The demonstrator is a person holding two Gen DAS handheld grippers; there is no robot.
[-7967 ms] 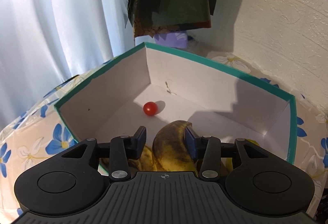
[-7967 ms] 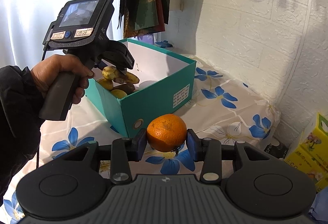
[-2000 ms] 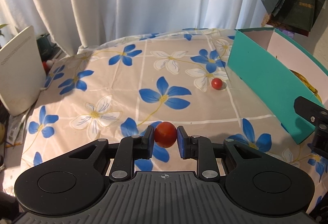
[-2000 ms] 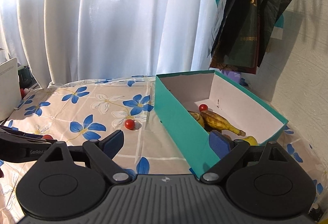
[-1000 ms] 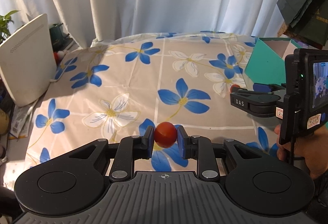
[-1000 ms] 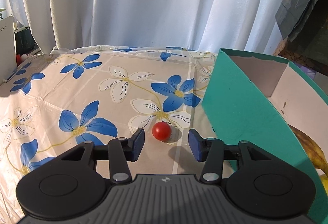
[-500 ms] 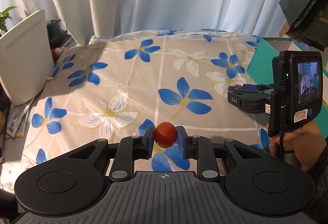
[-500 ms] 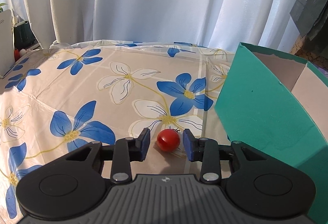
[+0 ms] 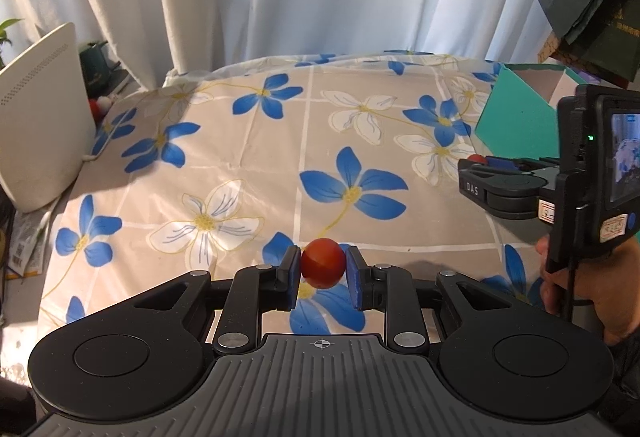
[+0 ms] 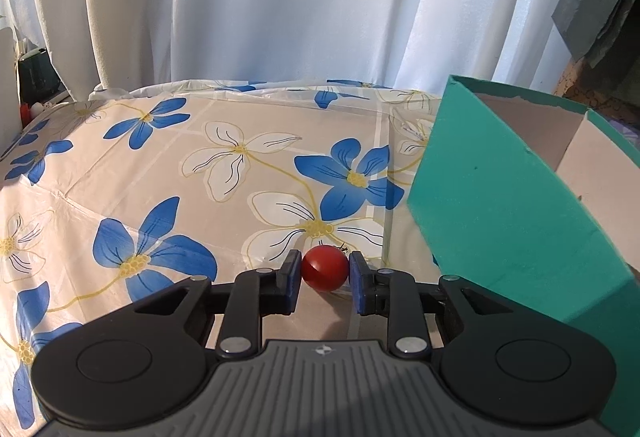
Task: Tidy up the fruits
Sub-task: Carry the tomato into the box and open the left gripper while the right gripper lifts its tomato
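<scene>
Floral-cloth table [image 10: 168, 141]: teal box [image 10: 500, 205], perhaps grounded tomato [image 10: 325, 268]

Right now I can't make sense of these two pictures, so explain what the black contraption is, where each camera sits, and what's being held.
No robot here: a person carries a hand-held two-finger clamp in each hand, each with a camera looking along its fingers. In the left camera's picture, the left gripper pinches a small red cherry tomato. The right camera's picture shows the right gripper shut on another small red tomato down at the flowered tablecloth, beside the teal cardboard box. The person's hand holds that right tool.
</scene>
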